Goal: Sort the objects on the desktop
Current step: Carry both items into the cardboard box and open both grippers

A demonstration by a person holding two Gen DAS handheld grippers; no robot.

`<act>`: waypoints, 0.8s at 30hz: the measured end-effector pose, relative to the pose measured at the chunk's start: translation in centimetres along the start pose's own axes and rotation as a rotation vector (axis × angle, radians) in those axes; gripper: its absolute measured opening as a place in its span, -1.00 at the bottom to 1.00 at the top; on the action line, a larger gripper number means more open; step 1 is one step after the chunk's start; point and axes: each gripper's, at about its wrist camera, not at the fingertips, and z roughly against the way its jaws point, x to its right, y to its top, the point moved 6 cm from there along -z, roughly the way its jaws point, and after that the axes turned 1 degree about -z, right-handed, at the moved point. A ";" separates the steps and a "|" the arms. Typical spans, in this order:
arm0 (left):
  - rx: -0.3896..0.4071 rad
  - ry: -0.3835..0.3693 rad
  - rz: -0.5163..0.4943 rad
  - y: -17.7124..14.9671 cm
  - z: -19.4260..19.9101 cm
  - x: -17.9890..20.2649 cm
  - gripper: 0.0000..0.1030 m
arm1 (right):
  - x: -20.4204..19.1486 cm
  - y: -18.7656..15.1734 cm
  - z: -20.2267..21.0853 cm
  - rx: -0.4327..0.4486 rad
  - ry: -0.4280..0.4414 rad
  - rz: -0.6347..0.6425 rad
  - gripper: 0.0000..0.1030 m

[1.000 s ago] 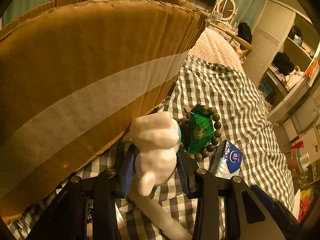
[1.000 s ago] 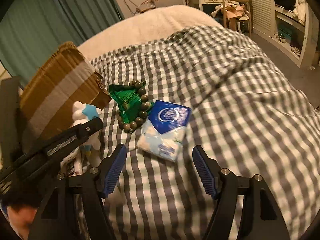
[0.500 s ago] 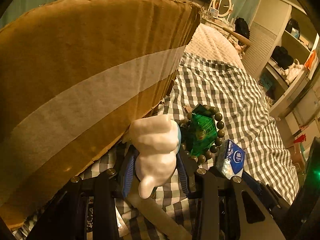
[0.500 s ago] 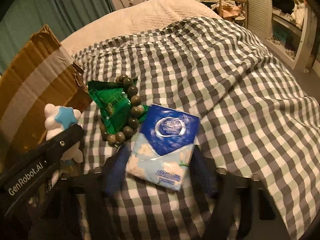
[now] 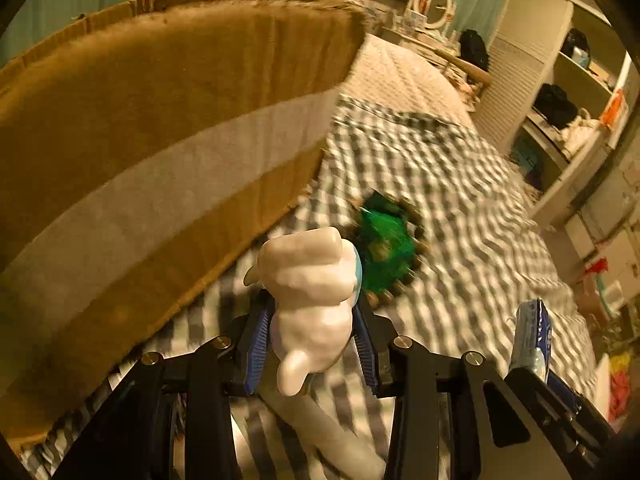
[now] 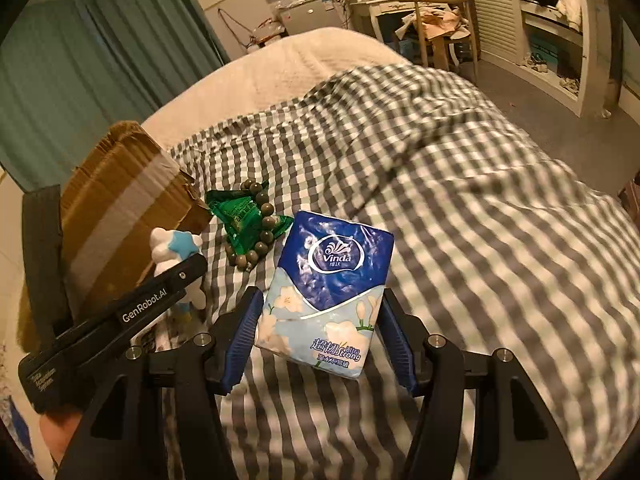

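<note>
Where the left wrist view blurs with motion, the left gripper [image 5: 310,338] has its blue pads closed against a white figurine [image 5: 310,292], just beside the cardboard box [image 5: 160,152] wall; the box's far side is cut off. Past the box corner, a green packet [image 5: 384,252] ringed by beads is smeared. The tissue pack [image 5: 534,340] shows edge-on only.

Right wrist view: right gripper [image 6: 320,340] fingers pressed on both sides of the Vinda tissue pack [image 6: 328,292], right of the box [image 6: 116,216]. Green packet [image 6: 244,216] and bead bracelet [image 6: 260,220] lie on the checked bedsheet [image 6: 460,220] between box and pack. The left gripper's arm partly hides the figurine [image 6: 174,252].
</note>
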 end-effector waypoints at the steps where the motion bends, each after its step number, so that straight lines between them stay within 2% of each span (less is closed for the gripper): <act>1: -0.005 -0.015 0.003 -0.3 0.7 0.2 -0.23 | 0.1 -0.1 0.8 0.007 -0.001 0.003 0.12; 6: 0.027 -0.041 -0.039 -0.7 4.0 1.8 -0.23 | 0.2 0.1 4.1 0.040 0.019 -0.004 0.12; 8: 0.074 -0.066 -0.047 -0.5 6.2 2.4 -0.23 | -0.1 0.3 5.5 0.051 0.040 -0.011 0.12; 12: 0.177 -0.033 -0.084 0.4 10.9 2.7 -0.23 | -1.1 1.2 8.7 0.079 0.084 -0.005 0.12; 18: 0.282 0.034 0.013 1.9 16.8 -1.8 -0.23 | -5.2 3.4 11.7 0.138 0.155 0.069 0.12; 22: 0.328 0.094 0.075 3.7 19.3 -5.2 -0.23 | -9.0 4.6 11.7 0.146 0.207 0.131 0.12; 24: 0.341 0.090 0.112 4.8 19.8 -6.7 -0.23 | -11.2 5.2 11.3 0.149 0.220 0.175 0.12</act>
